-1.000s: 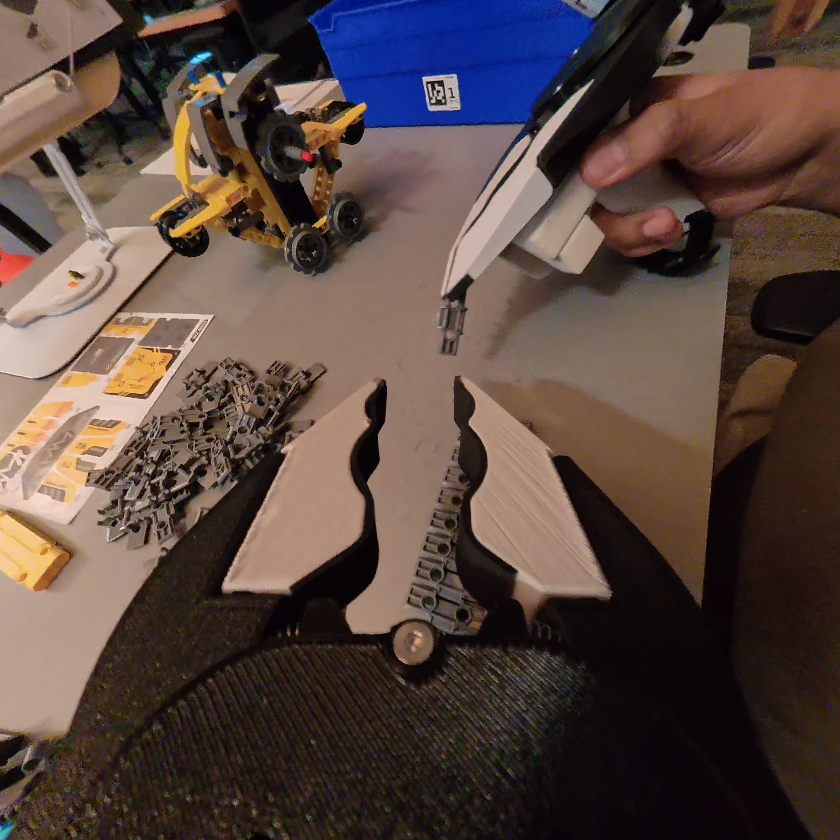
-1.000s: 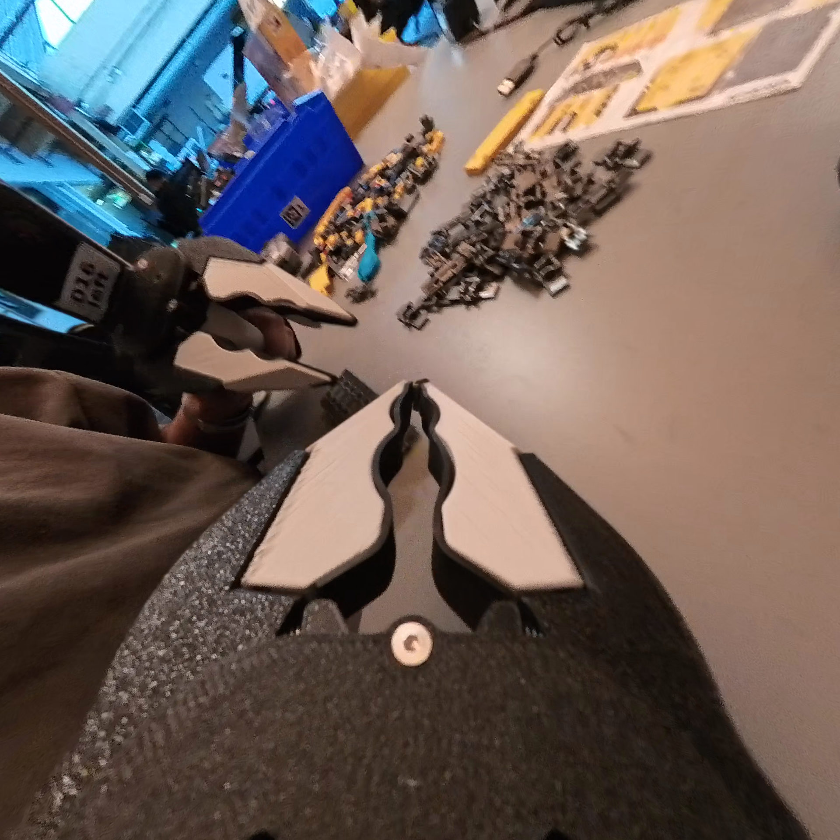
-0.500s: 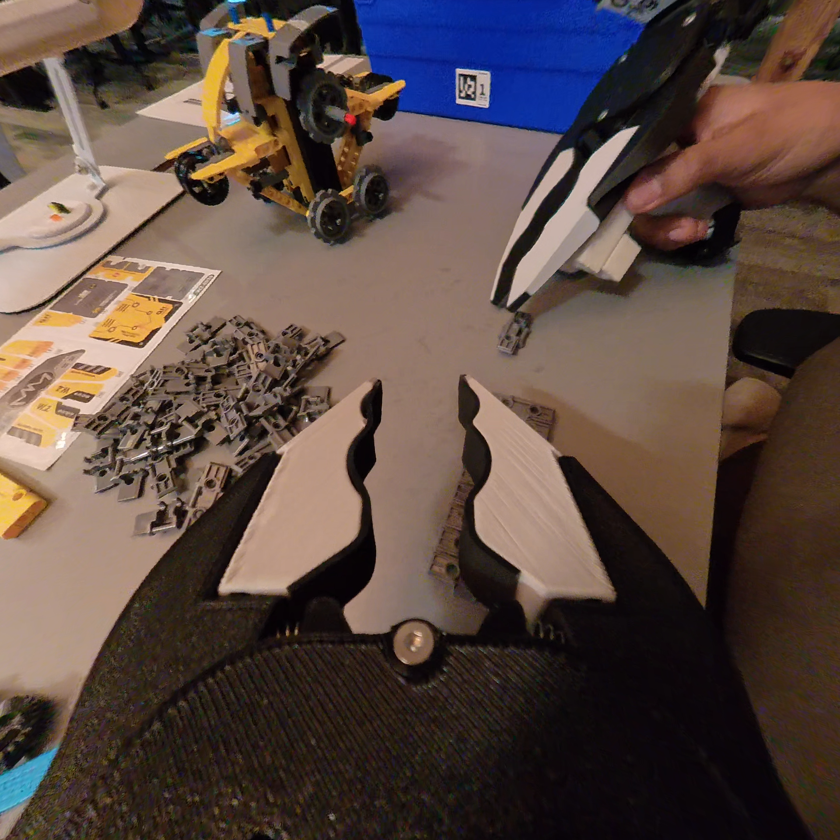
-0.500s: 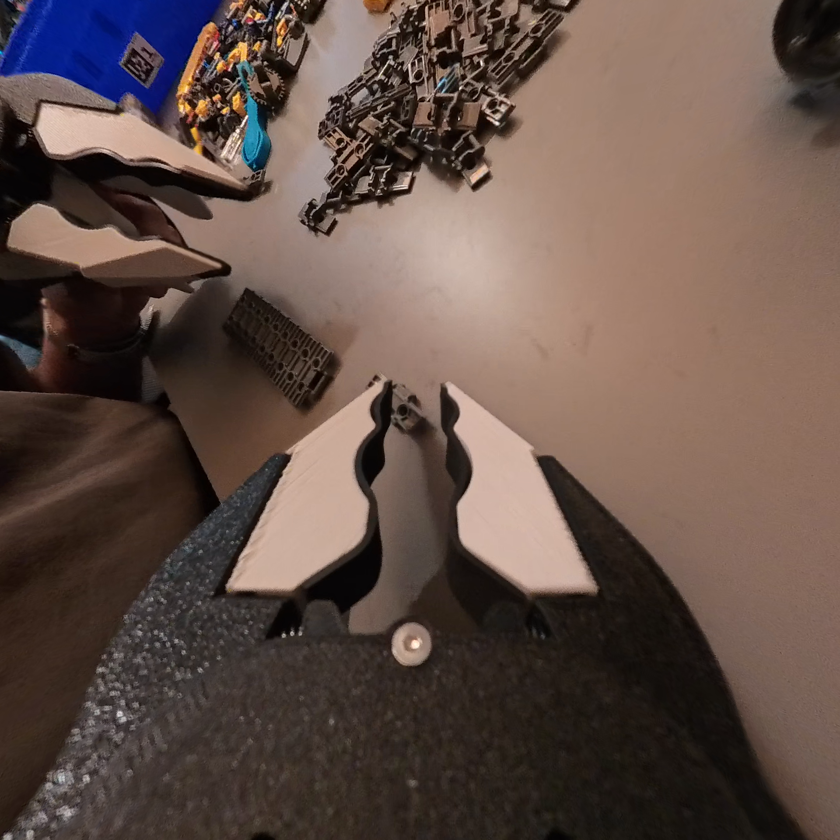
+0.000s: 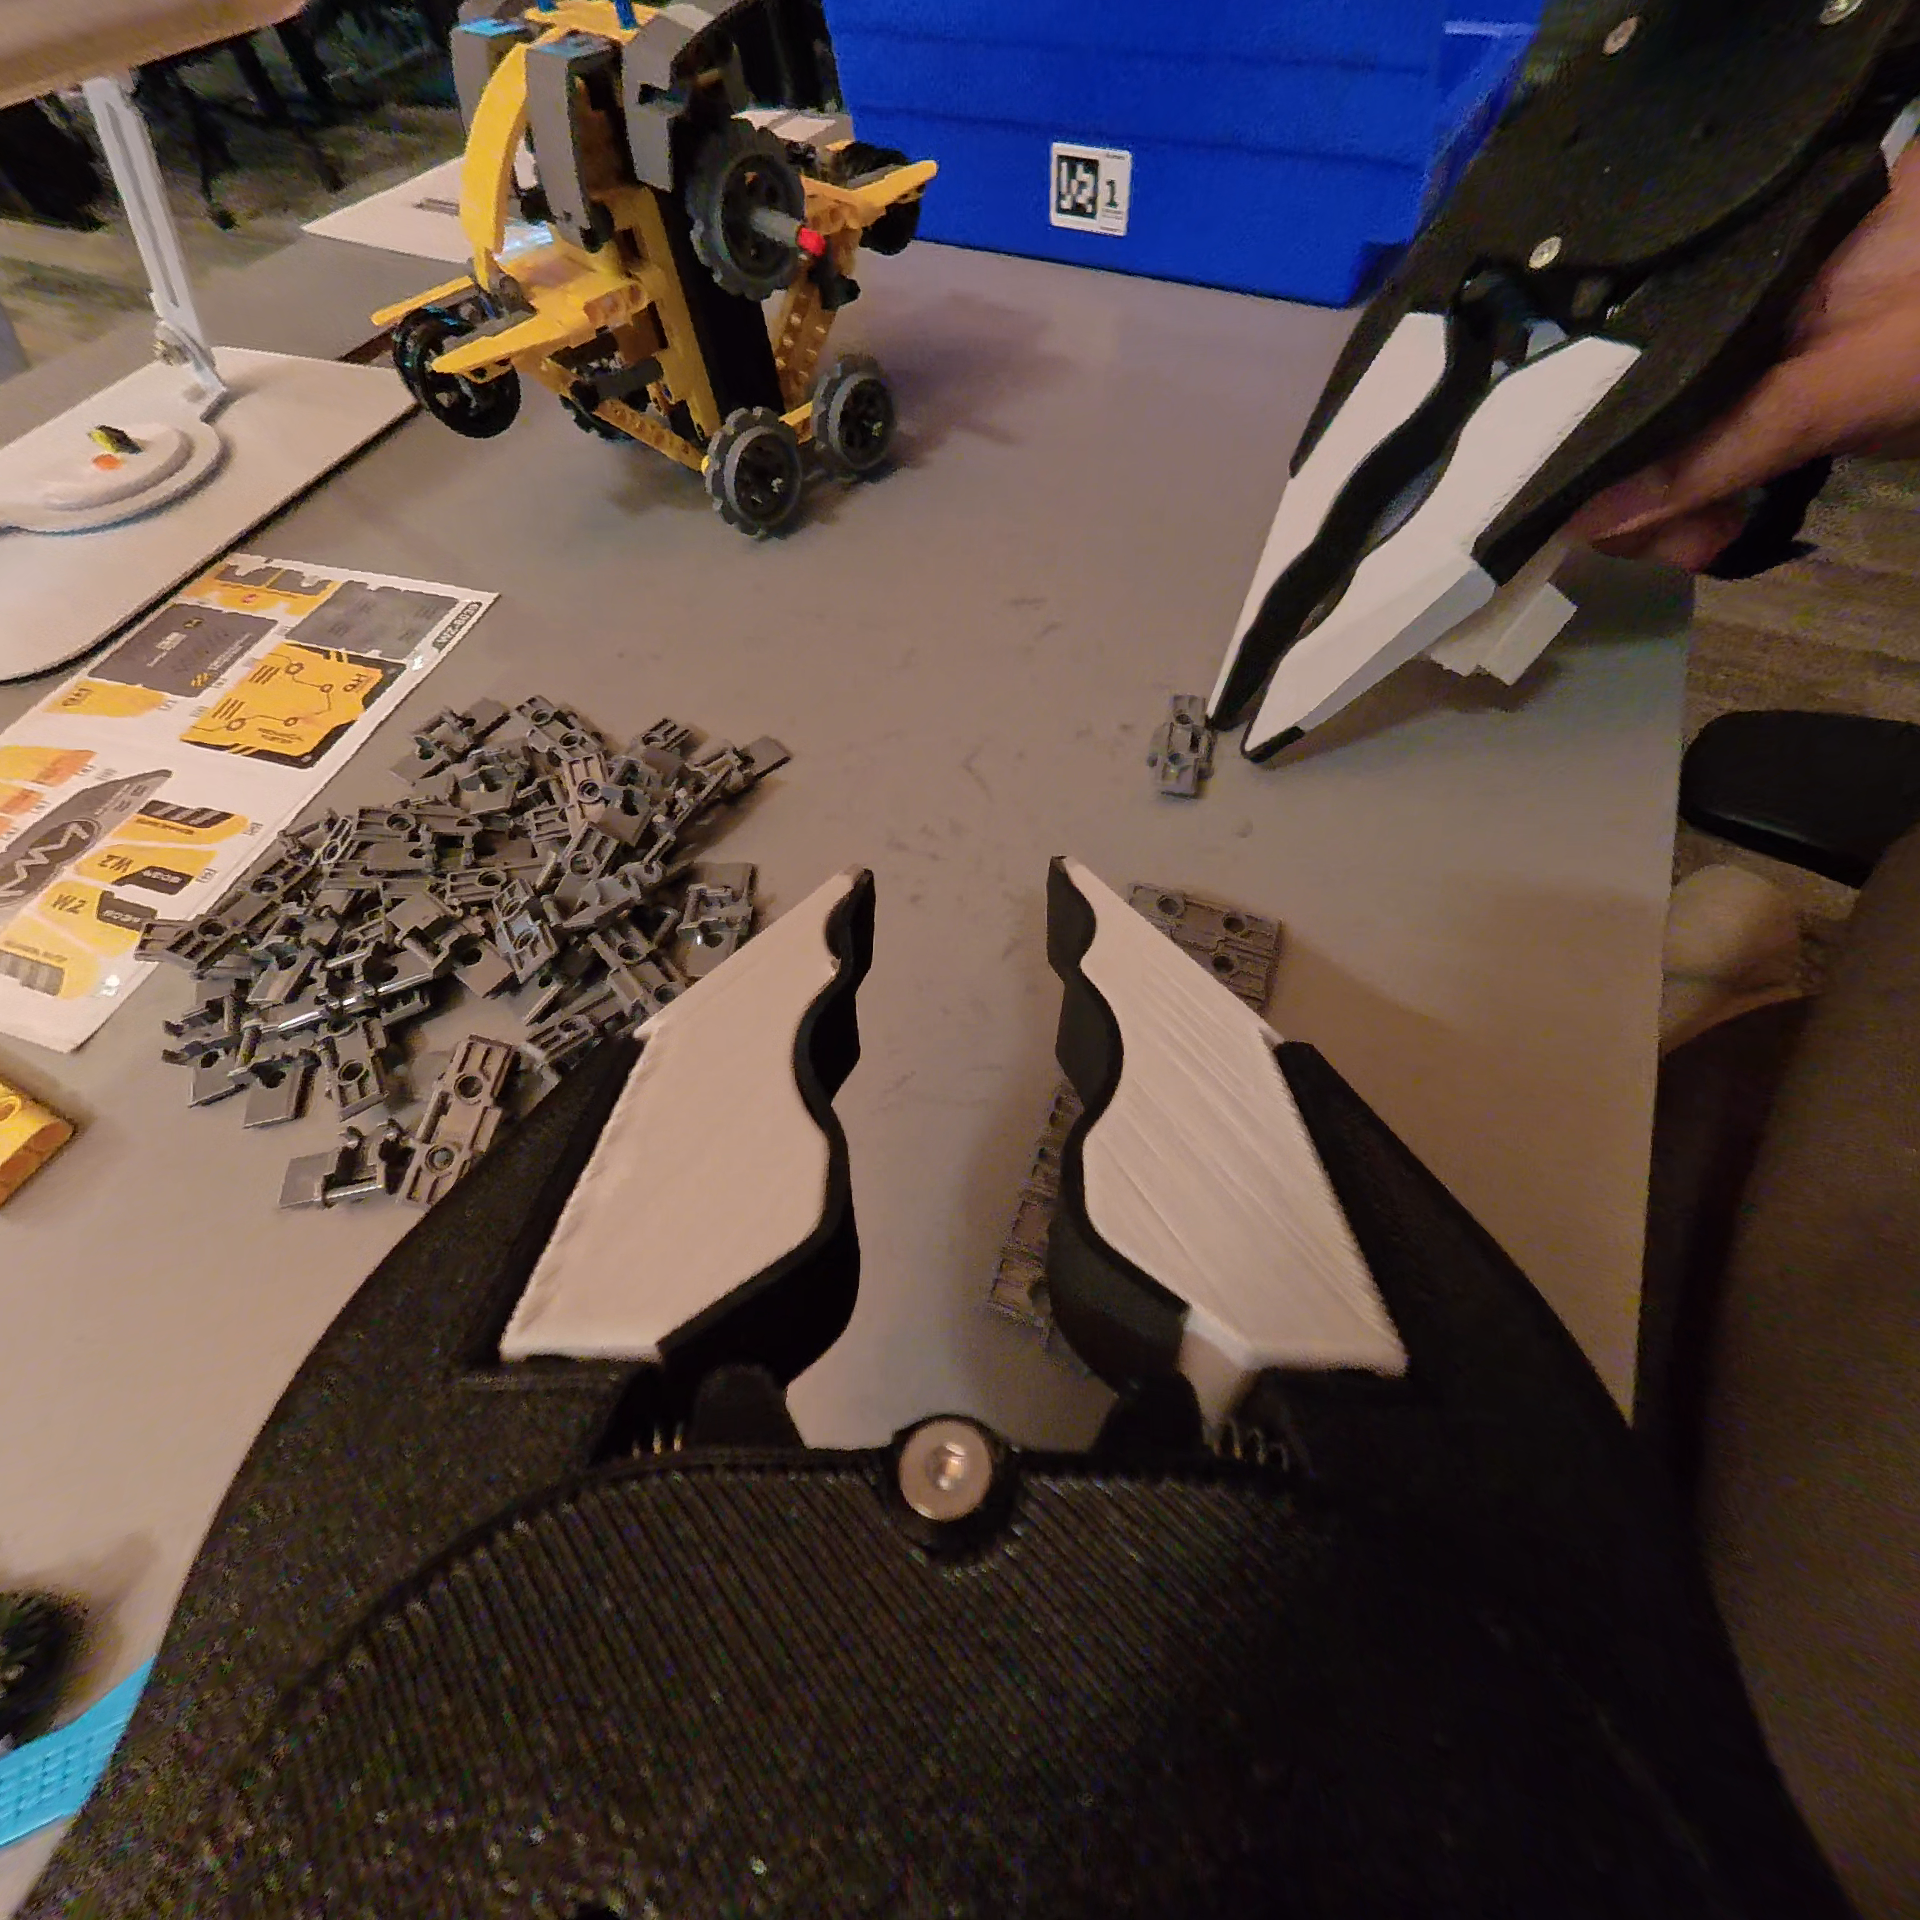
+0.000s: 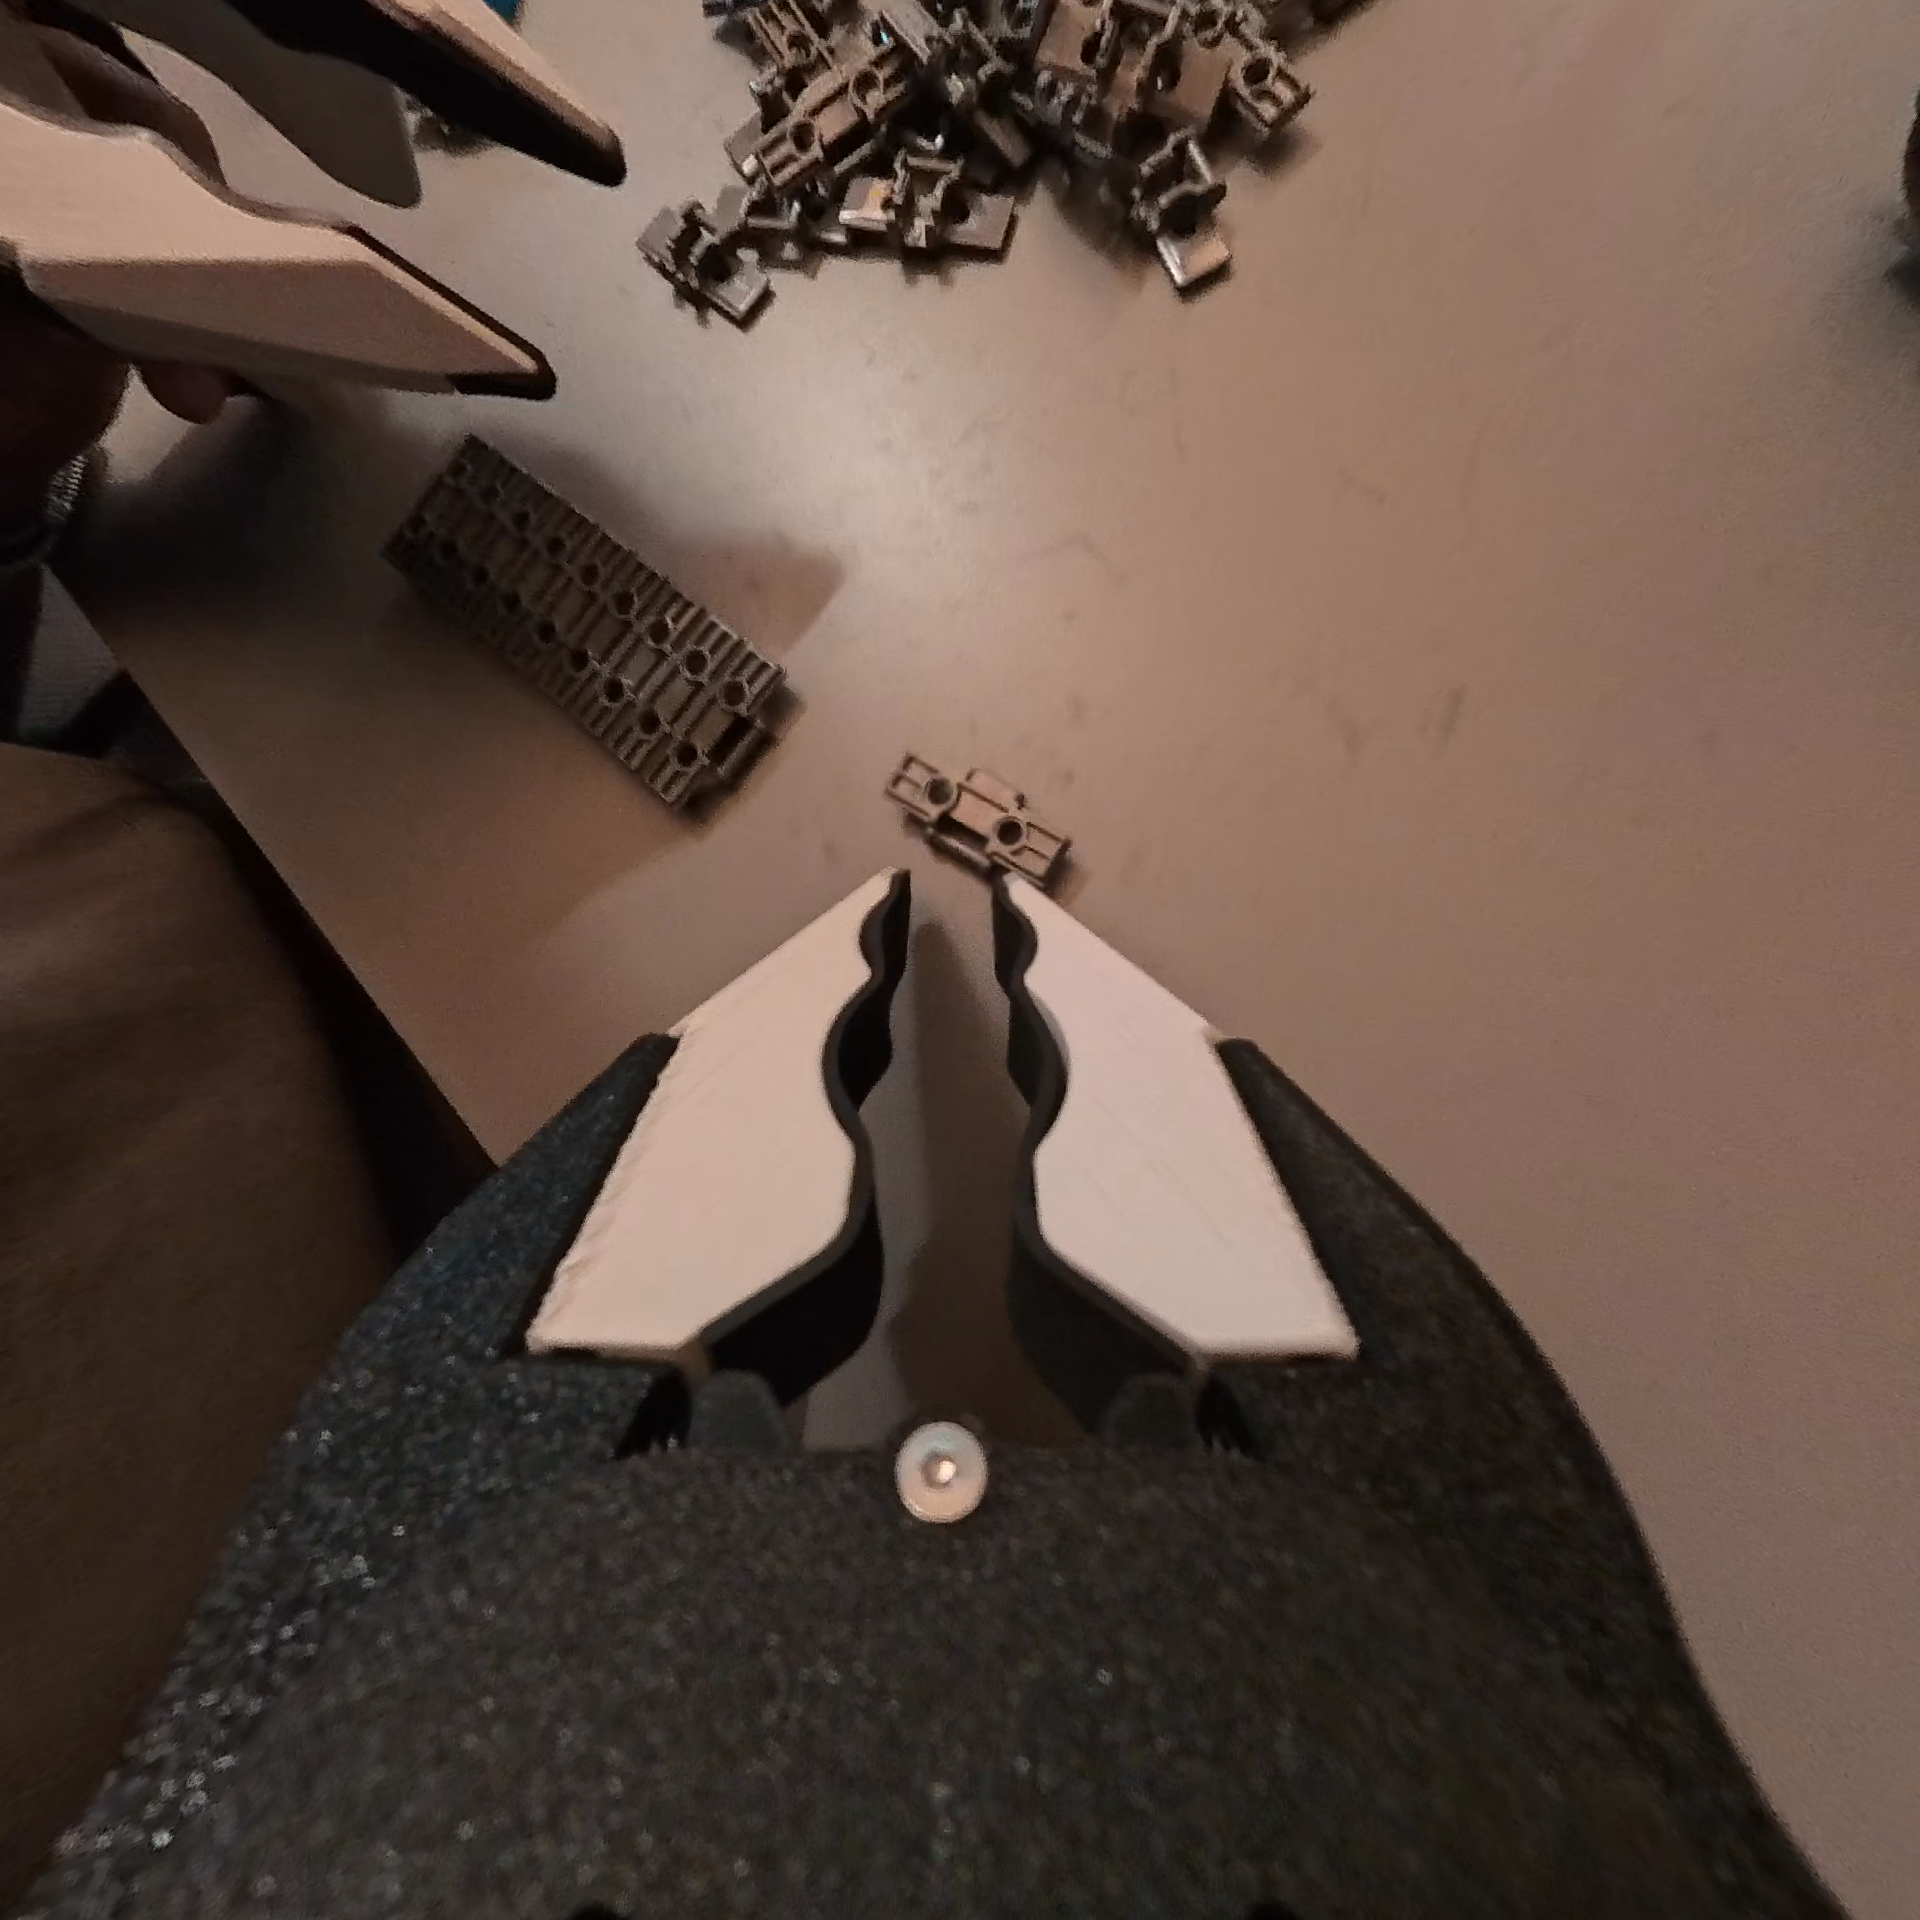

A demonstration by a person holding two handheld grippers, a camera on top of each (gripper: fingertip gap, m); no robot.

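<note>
My left gripper (image 5: pixel 958 883) is open and empty, low over the grey table (image 5: pixel 987 644). A strip of joined grey track links (image 5: pixel 1205 935) lies flat under its right finger; the strip also shows in the right wrist view (image 6: pixel 592 623). My right gripper (image 6: pixel 951 888) is open by a narrow gap and holds nothing. A single grey track link (image 6: pixel 977 816) lies on the table just past its fingertips. In the left wrist view the right gripper (image 5: pixel 1242 732) points down beside that link (image 5: pixel 1182 746). The left gripper (image 6: pixel 577 270) shows at upper left in the right wrist view.
A pile of loose grey links (image 5: pixel 468 894) lies left of my left gripper. A yellow wheeled brick model (image 5: pixel 675 291) and a blue bin (image 5: pixel 1143 125) stand at the back. A sticker sheet (image 5: pixel 156 748) and a white lamp base (image 5: pixel 104 457) are at left. The table edge (image 5: pixel 1662 935) runs at right. The gap from one gripper's tips to the other's is roughly 12 cm. About 20 cm separates my right fingertips from the yellow wheeled brick model (image 5: pixel 675 291).
My right gripper came down to the table, opened and let go of the single grey link, which now lies just ahead of its tips. My left gripper stayed open and drew back a little.
</note>
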